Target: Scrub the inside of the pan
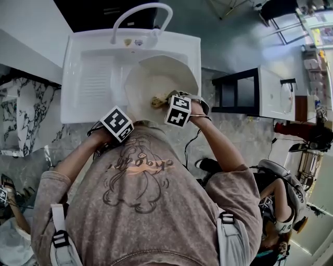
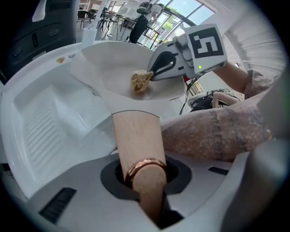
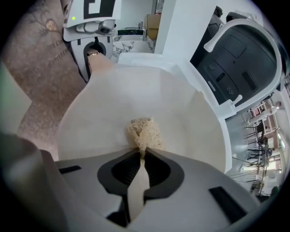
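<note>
1. Left gripper: mine, clamped on item 3. Its own view shows both jaws closed round the shaft, just ahead of the copper-coloured ring. The head view shows only its marker cube at the sink's near edge, not the grip itself.

2. Round cream-white pan: sits in the right half of the white moulded sink, below the white arched tap, with its handle pointing back towards me. The head view shows the far rim raised.

3. Pale wooden cylindrical pan handle: runs from my left jaws up to the pan's near rim. The right gripper view catches it end-on at top left, with the left gripper round it. In the head view it is hidden under the cube.

4. Right gripper: mine, pinched narrow on item 5, with its tips down inside the pan. The left gripper view shows it from the side, reaching in from the right.

5. Tan fibrous scrubbing wad: held at my right jaw tips and pressed on the pan's inner floor near the middle. In the head view only a small yellowish scrap of it shows beside the right cube.

6. Ribbed draining board: the sink's left half. It is plain in the left gripper and head views and outside the right gripper view.

7. Mottled grey-brown sleeve: on my right forearm, crossing the left gripper view.
</note>
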### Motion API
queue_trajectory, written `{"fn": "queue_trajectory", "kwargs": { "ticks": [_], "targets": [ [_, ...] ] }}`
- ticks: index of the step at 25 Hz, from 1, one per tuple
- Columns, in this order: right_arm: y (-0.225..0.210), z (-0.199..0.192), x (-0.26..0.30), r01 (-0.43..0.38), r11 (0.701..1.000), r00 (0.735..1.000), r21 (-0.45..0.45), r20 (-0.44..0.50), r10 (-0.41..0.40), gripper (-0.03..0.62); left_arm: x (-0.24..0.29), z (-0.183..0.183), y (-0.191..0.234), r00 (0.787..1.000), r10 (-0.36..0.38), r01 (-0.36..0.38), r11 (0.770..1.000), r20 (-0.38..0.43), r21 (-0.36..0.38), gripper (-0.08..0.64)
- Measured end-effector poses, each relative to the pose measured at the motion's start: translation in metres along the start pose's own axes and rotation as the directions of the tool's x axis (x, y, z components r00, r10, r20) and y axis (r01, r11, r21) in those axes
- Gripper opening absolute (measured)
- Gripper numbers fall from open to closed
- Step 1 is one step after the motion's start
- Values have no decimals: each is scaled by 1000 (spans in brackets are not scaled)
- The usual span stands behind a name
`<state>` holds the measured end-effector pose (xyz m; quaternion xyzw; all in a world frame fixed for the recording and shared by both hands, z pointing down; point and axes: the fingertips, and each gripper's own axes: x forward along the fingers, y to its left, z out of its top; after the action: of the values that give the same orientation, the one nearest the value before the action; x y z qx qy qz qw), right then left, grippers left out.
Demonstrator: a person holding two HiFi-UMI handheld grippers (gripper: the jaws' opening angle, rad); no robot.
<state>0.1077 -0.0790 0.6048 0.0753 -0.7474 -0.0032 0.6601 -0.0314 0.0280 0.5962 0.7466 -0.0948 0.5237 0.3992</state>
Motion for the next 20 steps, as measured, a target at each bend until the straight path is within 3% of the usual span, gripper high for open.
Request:
{"fn": "queue_trajectory", "kwargs": {
  "ticks": [5,9,20],
  "targets": [
    [18,27,4,-66,998,996,-17,65,67,41,1,-1,1,1000,5,-5,1000,-4,-2,74],
    [14,53,9,-101,995,986,25,135,97,41,-1,0,-1,1000,8,-8,1000,-5,-3,74],
    [-38,85,35,-50,989,979,136,200,22,41,0,-3,-5,1000,11,-11,1000,-4,-14,74]
  ]
}}
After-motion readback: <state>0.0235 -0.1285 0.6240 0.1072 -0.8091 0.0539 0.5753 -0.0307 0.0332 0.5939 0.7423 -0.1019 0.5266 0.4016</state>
